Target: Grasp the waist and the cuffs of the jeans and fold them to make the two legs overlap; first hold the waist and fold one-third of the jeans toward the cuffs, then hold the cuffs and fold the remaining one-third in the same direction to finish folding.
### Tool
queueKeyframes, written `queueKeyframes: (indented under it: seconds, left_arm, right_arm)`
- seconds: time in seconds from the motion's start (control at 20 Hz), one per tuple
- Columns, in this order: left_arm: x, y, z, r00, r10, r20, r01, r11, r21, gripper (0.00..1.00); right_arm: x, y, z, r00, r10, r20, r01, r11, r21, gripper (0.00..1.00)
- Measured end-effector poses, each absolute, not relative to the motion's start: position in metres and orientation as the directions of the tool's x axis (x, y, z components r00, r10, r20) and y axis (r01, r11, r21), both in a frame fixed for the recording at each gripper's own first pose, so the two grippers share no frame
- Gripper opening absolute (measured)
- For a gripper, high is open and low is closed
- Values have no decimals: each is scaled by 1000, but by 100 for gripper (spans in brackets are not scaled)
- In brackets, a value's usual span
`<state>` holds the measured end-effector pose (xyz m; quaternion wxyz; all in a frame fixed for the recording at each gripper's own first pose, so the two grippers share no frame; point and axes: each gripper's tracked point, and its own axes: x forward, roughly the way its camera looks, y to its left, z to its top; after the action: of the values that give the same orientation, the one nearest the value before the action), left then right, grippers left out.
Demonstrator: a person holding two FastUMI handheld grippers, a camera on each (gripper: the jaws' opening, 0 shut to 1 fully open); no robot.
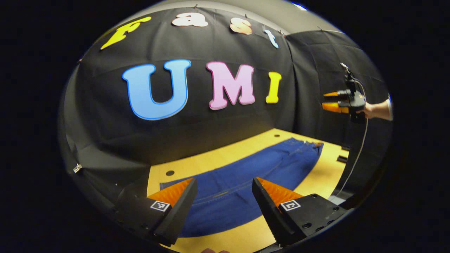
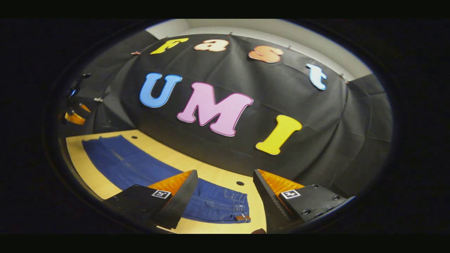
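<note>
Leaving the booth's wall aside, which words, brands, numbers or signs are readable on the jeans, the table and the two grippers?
Blue denim jeans: no text; the small brown patch at the waist is too small to read.
Square black-and-white markers on the left gripper and the right gripper: patterns only, no words.
Light wooden table: none.
</note>
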<state>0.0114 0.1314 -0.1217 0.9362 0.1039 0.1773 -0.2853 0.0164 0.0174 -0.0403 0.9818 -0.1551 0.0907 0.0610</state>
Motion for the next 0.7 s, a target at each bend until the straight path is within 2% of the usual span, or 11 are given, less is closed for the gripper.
queueKeyframes:
  seconds: [0.2,0.35,0.45,0.55,0.7]
  left_arm:
    - [0,155,-179,630,-535,-563,717,680,156,97]
    - [-6,176,-223,509,-510,-693,799,579,161,97]
    - [-4,190,-246,455,-477,-752,818,558,141,97]
    - [-3,197,-266,411,-458,-788,831,543,118,97]
    - [10,200,-290,371,-407,-835,844,523,120,97]
  right_arm:
    - [21,10,-74,927,167,-337,-286,894,-345,96]
    - [18,8,-113,864,207,-459,-410,818,-403,97]
    - [16,11,-139,819,240,-521,-486,773,-408,96]
    - [11,11,-176,754,265,-602,-557,742,-372,97]
    - [-1,11,-238,595,304,-744,-690,669,-278,96]
